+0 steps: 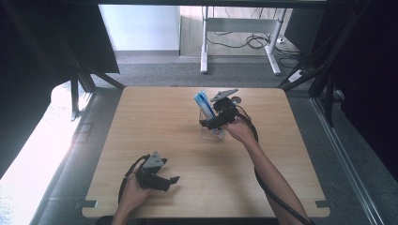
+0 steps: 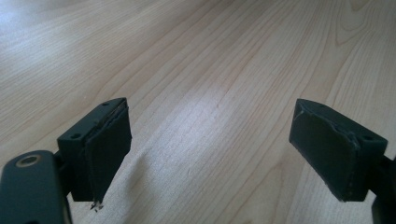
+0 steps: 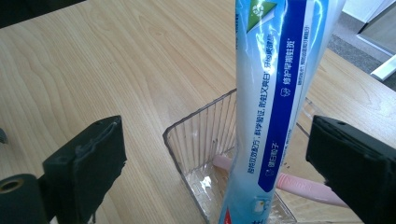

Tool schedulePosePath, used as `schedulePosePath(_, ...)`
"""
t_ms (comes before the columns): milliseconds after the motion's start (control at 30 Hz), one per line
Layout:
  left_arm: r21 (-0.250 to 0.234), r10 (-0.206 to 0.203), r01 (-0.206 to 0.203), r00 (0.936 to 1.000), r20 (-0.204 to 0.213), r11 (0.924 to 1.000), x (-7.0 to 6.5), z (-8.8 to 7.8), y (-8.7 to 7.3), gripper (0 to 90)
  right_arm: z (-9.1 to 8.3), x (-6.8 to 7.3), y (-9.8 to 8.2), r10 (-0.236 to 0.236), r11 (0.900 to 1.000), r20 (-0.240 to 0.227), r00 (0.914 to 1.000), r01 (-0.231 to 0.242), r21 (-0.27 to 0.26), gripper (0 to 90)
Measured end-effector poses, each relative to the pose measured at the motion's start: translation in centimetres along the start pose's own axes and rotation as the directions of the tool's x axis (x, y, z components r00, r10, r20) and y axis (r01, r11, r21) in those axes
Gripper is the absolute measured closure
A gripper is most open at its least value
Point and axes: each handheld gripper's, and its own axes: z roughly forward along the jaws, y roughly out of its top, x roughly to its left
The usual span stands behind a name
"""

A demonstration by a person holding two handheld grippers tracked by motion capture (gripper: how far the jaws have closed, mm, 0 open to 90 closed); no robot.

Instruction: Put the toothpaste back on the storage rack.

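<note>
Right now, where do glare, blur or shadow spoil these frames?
High view: daylight blows out the floor at left, dark surroundings. Left gripper view: bright glare patch on the table, pads soft. Right gripper view: toothpaste tube sharp with sheen, clear holder glints.

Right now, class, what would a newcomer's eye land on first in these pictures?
First, the tall blue-and-white toothpaste tube standing in a clear ribbed plastic holder toward the far side of the pale wooden table, a pink toothbrush lying inside. The right tongs stand open around the tube; the left tongs rest open near the front edge.
</note>
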Motion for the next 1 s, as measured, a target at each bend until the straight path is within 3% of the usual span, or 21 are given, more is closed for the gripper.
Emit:
schedulePosePath(167,0.001,0.001,-0.001,1.0,0.002,1.0,0.0,0.1,0.0,13.1,-0.2,0.1,-0.3,-0.004,1.0,0.005,1.0,0.004,0.016,0.0)
schedulePosePath(1000,-0.002,-0.001,0.001,1.0,0.003,1.0,-0.1,0.2,0.0,13.1,-3.1,0.7,-2.2,0.002,1.0,0.005,1.0,-0.002,-0.01,0.2)
